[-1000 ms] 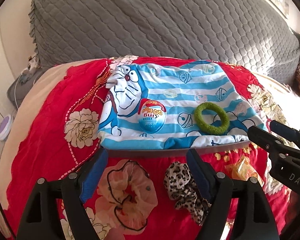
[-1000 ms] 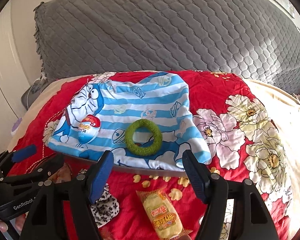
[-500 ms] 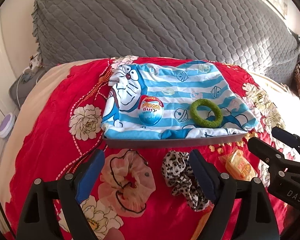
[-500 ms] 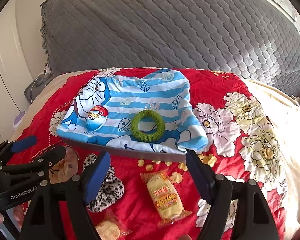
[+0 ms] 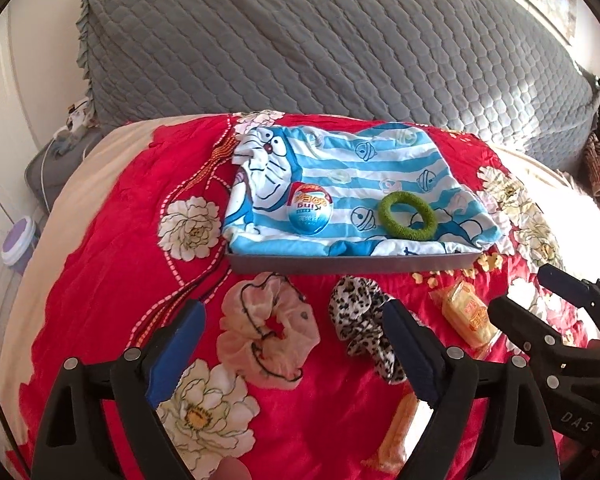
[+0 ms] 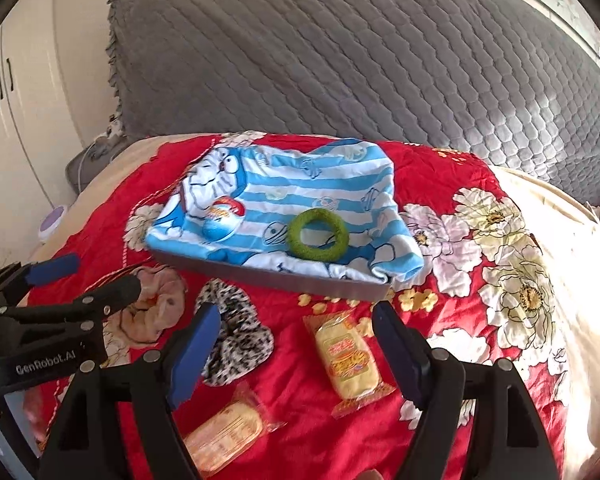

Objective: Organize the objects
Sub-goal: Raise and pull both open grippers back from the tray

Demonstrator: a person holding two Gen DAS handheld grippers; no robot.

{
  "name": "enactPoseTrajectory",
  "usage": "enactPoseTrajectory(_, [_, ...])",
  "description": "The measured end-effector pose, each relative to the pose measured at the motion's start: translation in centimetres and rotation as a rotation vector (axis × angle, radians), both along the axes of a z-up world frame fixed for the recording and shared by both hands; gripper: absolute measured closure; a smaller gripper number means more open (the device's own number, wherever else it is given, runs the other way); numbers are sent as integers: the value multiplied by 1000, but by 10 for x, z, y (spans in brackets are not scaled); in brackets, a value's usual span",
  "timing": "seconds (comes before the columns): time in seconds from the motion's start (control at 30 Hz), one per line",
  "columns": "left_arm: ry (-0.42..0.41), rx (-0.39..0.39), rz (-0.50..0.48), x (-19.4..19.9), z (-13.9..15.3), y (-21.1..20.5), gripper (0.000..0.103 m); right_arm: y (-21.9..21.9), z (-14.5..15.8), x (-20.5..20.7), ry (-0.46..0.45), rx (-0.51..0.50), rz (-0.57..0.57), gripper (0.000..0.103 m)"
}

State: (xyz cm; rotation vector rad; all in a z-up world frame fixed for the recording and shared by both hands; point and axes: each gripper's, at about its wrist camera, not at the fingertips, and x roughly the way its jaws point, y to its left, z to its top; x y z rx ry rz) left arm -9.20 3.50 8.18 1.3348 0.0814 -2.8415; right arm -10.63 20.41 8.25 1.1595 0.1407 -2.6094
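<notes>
A grey tray lined with a blue striped cartoon cloth holds a toy egg and a green ring scrunchie. In front of it on the red quilt lie a pink scrunchie, a leopard scrunchie and two yellow snack packs. My left gripper is open above the scrunchies. My right gripper is open above the snack packs.
A grey quilted headboard cover rises behind the tray. The bed's left edge drops to a grey pad and a purple-lidded jar. A cream blanket lies at the right.
Both grippers have pulled back toward me and up from the tray, still open. More of the quilt and both snack packs have come into view.
</notes>
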Motion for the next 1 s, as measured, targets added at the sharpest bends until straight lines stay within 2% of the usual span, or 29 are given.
enactPoseTrajectory(0.43, [8,6,33,24,5,-20,11,-14,-6,24,-15,40,28,22])
enactPoseTrajectory(0.6, [5,7,34,27,3,-21,11,-18,-4,31,-2,44,31,15])
enactPoseTrajectory(0.87, [2,0,25,28,2,-18,11,-17,-7,32,-6,44,25,12])
enactPoseTrajectory(1.0, [5,-11,15,30,2,-16,10,-18,-6,35,9,46,23,5])
